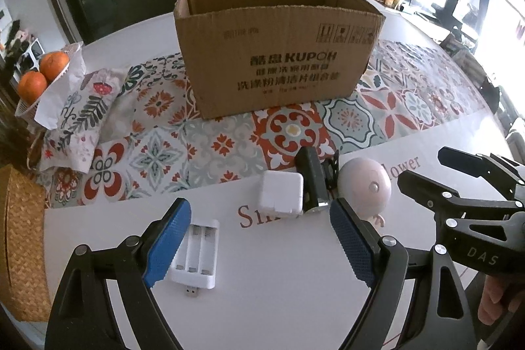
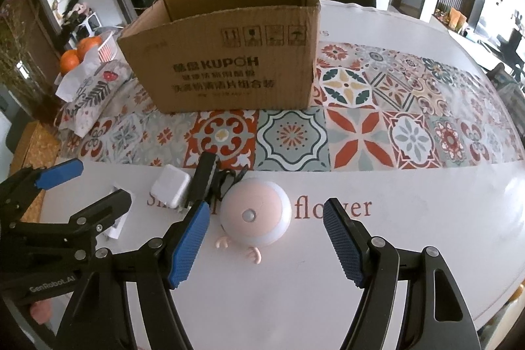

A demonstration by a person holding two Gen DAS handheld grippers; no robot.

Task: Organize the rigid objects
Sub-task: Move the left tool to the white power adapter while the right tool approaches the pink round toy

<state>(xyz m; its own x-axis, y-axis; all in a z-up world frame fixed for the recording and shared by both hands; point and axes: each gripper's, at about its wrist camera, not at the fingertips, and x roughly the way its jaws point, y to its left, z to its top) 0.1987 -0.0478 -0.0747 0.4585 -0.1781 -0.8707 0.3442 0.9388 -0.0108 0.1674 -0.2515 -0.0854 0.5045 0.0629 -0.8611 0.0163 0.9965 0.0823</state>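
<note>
The open brown cardboard box (image 1: 279, 54) stood on the patterned tile-print table runner (image 1: 183, 133), at the far side of the white table (image 1: 295, 268). As far as its inside could be seen, it held nothing, so I judge that the task had hardly started.

All four small objects lay on the table, near the grippers: a white three-slot battery charger with a USB plug (image 1: 197, 255) at the left, a white square power adapter (image 1: 281, 192) farther in, a black box-shaped device (image 1: 313, 182) touching the adapter's right side, and a round pale pink lamp with small feet (image 2: 254, 212) at the right.

The left gripper (image 1: 259, 238) hung above the table with its blue-padded jaws wide apart, nothing between the pads; the charger lay just beside its left finger. The right gripper (image 2: 265, 241) had also its jaws apart, around the near part of the pink lamp but not pressing on it.

The bottom of the box was hidden behind its near wall. Printed red words on the table were partly covered by the objects. What the black device was, I could not make out; some dark clip or cable lay behind it.
</note>
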